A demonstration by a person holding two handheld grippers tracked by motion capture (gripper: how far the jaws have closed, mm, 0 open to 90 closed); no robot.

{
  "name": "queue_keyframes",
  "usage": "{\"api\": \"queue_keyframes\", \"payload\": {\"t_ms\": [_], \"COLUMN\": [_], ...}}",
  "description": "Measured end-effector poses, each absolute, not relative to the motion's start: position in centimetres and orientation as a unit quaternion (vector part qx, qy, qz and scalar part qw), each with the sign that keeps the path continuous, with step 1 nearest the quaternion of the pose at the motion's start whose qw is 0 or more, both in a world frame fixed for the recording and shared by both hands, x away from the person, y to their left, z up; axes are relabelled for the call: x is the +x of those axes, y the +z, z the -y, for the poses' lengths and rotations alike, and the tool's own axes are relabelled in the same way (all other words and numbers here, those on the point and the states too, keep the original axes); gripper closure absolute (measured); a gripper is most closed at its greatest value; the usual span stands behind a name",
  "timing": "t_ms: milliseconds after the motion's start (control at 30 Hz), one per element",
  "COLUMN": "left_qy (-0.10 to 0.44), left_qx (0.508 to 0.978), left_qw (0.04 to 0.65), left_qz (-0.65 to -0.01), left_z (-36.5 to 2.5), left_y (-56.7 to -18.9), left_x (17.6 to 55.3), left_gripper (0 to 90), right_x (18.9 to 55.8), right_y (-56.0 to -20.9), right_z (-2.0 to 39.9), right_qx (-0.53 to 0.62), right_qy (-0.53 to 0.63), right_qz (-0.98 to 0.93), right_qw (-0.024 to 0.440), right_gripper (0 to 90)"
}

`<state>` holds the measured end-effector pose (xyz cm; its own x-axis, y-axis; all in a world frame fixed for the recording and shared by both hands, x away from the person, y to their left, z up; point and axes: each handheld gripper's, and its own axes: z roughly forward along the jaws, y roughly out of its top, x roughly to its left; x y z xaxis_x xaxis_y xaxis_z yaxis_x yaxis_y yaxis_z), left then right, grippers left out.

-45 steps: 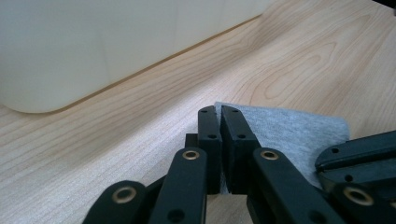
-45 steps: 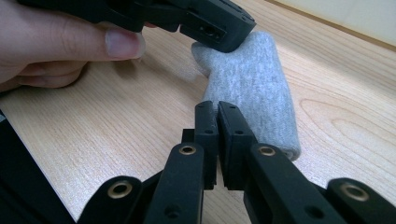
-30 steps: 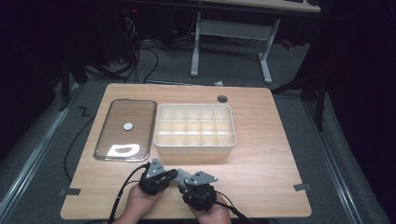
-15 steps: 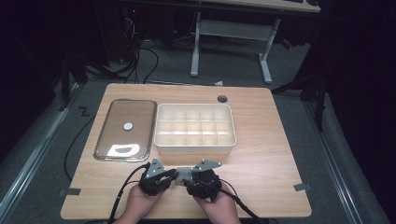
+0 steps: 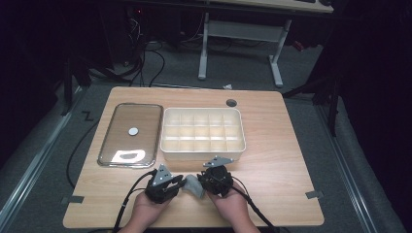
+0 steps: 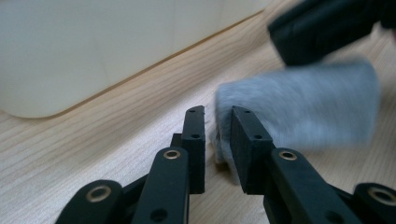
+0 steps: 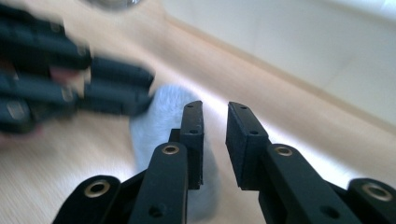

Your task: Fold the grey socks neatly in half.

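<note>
Grey cloth [image 5: 193, 185] lies at the near table edge, soft, light, best pinched by an edge. Left gripper [image 6: 218, 135] jaws, just opening, straddle its corner unclamped; right gripper [image 7: 215, 135] jaws, just closing, hold nothing.

Wood table [image 5: 286, 160] w/ compartment tray [image 5: 203, 133], glass lid [image 5: 131, 133], grey cloth [image 5: 193, 184] near front edge.

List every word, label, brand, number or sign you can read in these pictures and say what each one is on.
None: no readable text stands on any thing here.
The compartment box, the clear lid, the grey cloth, the table and both grippers bear no legible word or number.
The pale round spot on the lid is too small to tell if it carries print.
</note>
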<state>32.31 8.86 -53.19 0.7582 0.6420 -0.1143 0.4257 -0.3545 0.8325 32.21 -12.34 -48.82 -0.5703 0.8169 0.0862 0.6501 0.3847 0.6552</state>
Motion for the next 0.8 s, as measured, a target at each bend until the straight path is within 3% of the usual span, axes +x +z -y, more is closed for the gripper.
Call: {"api": "queue_keyframes", "payload": {"t_ms": [167,267,433,567,800], "left_qy": [0.123,0.126,0.122,0.125,0.091], "left_qx": [0.811,0.811,0.816,0.816,0.837], "left_qw": [0.472,0.476,0.473,0.472,0.443], "left_qz": [-0.323,-0.315,-0.310,-0.311,-0.309], "left_z": [-8.4,-8.3,-7.8,-8.2,-9.8], "left_y": [-53.0,-52.7,-52.8,-52.6,-52.5], "left_x": [32.1,31.6,31.4,31.4,30.2], "left_gripper": [74.6,74.1,74.1,74.0,83.3], "right_x": [31.4,30.6,28.0,27.8,28.6], "right_y": [-50.4,-49.5,-47.2,-47.6,-49.3], "right_z": [12.4,13.2,12.1,10.6,10.4], "right_qx": [0.445,0.467,0.466,0.464,0.485], "right_qy": [0.307,0.326,0.364,0.336,0.298], "right_qz": [-0.831,-0.810,-0.800,-0.812,-0.819], "right_qw": [0.130,0.138,0.104,0.111,0.074], "right_gripper": [75.7,73.2,59.0,48.7,42.3]}}
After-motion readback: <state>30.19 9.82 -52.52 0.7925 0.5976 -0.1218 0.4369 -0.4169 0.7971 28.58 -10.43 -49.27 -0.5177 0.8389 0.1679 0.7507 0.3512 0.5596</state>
